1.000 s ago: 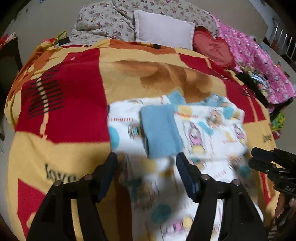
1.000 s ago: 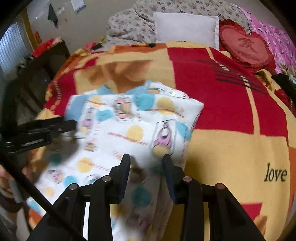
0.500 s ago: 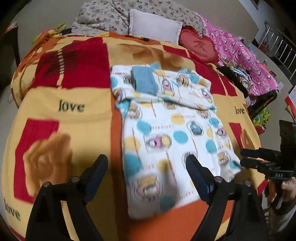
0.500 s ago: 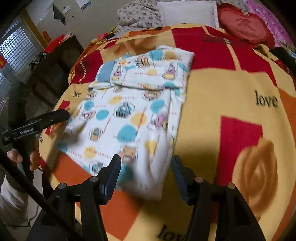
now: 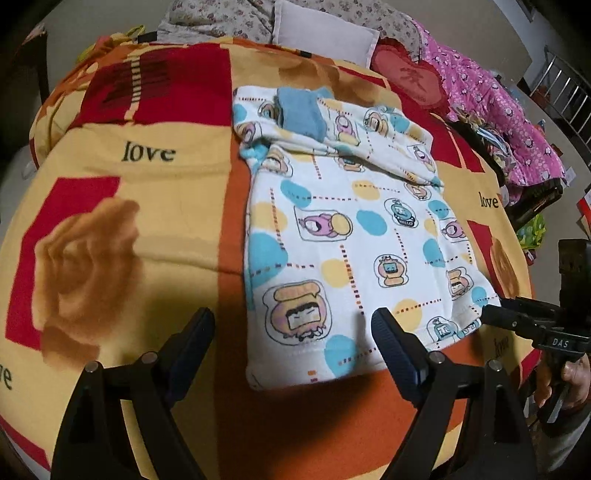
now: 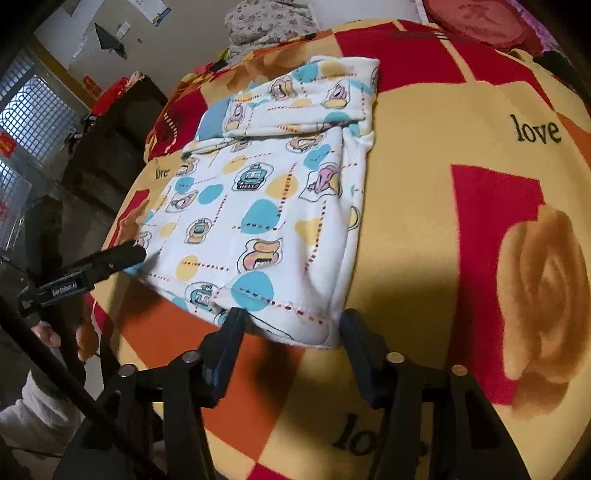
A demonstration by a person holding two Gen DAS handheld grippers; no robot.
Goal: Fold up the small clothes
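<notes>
A small white garment point(image 5: 347, 240) with cartoon prints and blue and yellow dots lies flat on the blanket point(image 5: 147, 206), its far end folded over, with a blue cuff point(image 5: 301, 110) on top. My left gripper point(image 5: 293, 338) is open and empty, hovering at the garment's near left corner. My right gripper point(image 6: 291, 330) is open, its fingers on either side of the garment's near right corner point(image 6: 310, 328); it also shows at the right of the left wrist view point(image 5: 517, 317). The left gripper also shows in the right wrist view point(image 6: 107, 258), by the garment's left edge.
The red, yellow and orange blanket covers the bed. A white pillow point(image 5: 325, 35), a red heart cushion point(image 5: 406, 79) and a pink quilt point(image 5: 495, 110) lie at the far side. Dark furniture point(image 6: 110, 140) stands off the bed's left side.
Both grippers have pulled back from the folded far end to the garment's near hem and opened wider. The garment now lies spread flat.
</notes>
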